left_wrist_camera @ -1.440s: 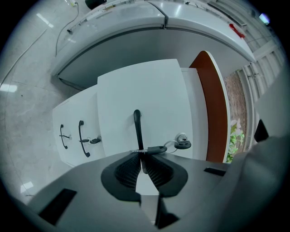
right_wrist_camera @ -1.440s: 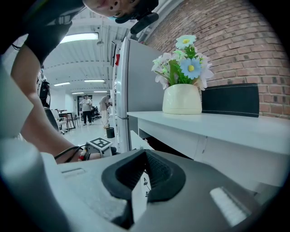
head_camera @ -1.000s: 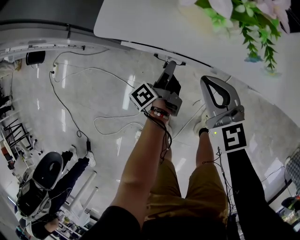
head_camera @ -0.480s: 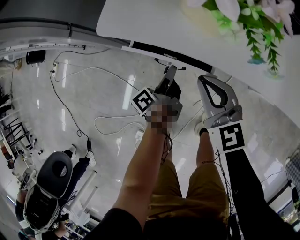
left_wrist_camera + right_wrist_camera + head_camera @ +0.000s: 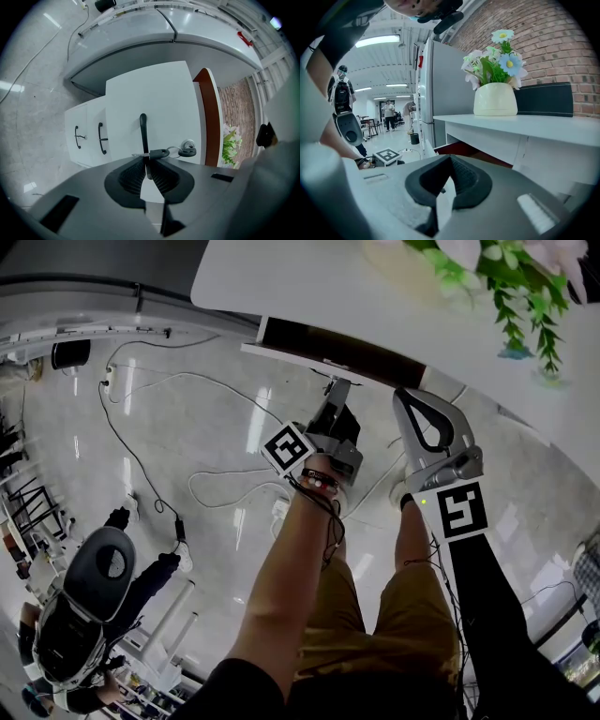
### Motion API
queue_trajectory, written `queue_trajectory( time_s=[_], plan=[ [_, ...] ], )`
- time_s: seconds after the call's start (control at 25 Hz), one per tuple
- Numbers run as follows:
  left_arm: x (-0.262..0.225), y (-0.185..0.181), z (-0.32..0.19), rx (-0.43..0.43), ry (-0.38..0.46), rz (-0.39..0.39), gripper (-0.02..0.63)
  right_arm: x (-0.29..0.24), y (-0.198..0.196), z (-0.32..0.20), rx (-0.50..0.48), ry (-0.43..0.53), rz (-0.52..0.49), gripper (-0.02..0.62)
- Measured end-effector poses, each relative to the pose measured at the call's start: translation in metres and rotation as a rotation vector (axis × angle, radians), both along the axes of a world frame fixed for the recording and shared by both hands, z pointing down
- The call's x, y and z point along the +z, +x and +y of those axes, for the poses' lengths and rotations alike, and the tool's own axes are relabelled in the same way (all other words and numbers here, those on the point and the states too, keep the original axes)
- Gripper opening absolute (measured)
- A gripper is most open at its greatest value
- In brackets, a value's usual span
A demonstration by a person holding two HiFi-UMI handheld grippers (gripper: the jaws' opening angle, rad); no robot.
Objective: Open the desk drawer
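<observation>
Desk drawer (image 5: pixel 323 343) stands pulled partway out from under the white tabletop (image 5: pixel 309 287). In the head view its reddish-brown inside shows as a dark strip, bounded on the near side by the white drawer front.

The left hand-held gripper (image 5: pixel 337 385) reaches nearly level to that front. In the left gripper view its ribbed black pads are pinched on the slim black handle (image 5: pixel 143 129), which runs up the middle of the white panel and passes between the closed jaws. Just beside the handle a key (image 5: pixel 159 153) hangs on a ring from the lock (image 5: pixel 187 144). The brown side of the drawer shows past the panel's right edge. To the panel's left stands a low white cabinet (image 5: pixel 89 136) with two dark handles, set further back.

The right hand-held gripper (image 5: pixel 412 399) hovers beside the left one, close to the tabletop edge but apart from the drawer. In the right gripper view its pads are pressed together with nothing between them. That view looks along the desk front, where the open drawer shows below the tabletop and a cream vase of flowers (image 5: pixel 495 98) stands on top, against a brick wall.

White cables (image 5: pixel 141 465) trail across the glossy floor below
</observation>
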State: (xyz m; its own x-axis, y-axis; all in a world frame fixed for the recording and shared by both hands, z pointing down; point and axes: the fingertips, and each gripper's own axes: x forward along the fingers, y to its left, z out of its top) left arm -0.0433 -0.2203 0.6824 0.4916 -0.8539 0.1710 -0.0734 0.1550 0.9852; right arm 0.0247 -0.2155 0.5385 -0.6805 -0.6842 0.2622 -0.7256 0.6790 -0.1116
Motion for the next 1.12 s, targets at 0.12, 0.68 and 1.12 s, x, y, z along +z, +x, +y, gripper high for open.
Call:
queue_trajectory(
  time_s=[0.12,0.68,1.12],
  plan=[
    [0.003,-0.001,0.006,-0.009,-0.014,0.01,0.035,0.0,-0.003,0.001,0.001,-0.001,-0.002,0.0],
    [0.005,-0.013,0.035,-0.033,-0.013,0.016,0.035,-0.001,-0.007,0.001,-0.009,-0.002,0.004,0.0],
    [0.017,-0.018,0.058,-0.025,-0.058,0.002,0.035,0.0,-0.007,0.003,-0.012,-0.002,0.01,0.0]
  ],
)
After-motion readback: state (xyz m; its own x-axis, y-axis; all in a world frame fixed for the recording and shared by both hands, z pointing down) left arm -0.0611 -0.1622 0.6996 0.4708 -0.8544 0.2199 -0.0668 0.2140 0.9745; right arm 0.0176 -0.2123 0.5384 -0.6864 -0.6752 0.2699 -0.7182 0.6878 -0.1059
